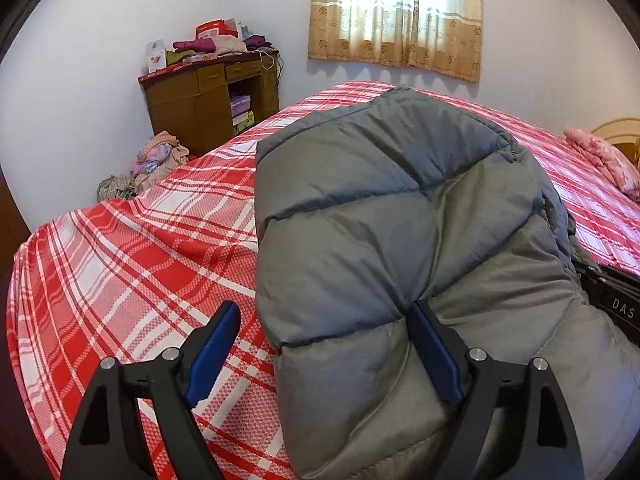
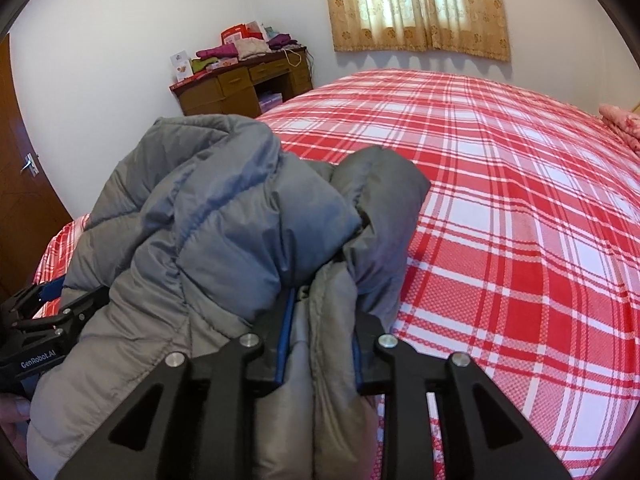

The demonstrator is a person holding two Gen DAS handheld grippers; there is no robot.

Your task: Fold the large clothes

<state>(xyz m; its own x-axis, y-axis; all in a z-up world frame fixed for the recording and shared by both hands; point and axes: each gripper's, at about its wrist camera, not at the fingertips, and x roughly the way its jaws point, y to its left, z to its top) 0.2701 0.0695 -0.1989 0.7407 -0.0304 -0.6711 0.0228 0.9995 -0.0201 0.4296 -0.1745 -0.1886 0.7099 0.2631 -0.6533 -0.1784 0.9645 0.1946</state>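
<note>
Two grippers are working at the near edge of a bed. The left gripper [image 1: 324, 308] is standing wide open: its right pad is lying against a fold of the grey puffer jacket [image 1: 380, 220], while its left pad is hanging apart from the cloth, over the red plaid bedspread [image 1: 140, 260]. The jacket's near corner is sitting between the jaws, not pinched, and the rest of it is spreading ahead and to the right of this gripper in quilted panels.

The right gripper [image 2: 324, 304] is standing narrow, and a bunched strip of the jacket is filling the gap, touching both blue pads, so it is gripping the jacket. From there the garment is heaping up ahead and to the left of the fingers, one darker fold rising just ahead and to the right. Low at the far left of this view the left gripper's black frame is showing beside the jacket, with a fingertip [image 2: 12, 408] of the person peeking in below it.

Beyond the jacket the bedspread is stretching away, bare ahead and to the right of the right gripper. Further off, a pink folded cloth [image 1: 604, 156] is lying at the far right. Past the bed, ahead and left, a brown desk [image 1: 200, 96] piled with clothes is standing against the wall, a heap of laundry [image 1: 160, 156] is lying below it, and a yellow curtain [image 1: 396, 12] is hanging straight ahead.
</note>
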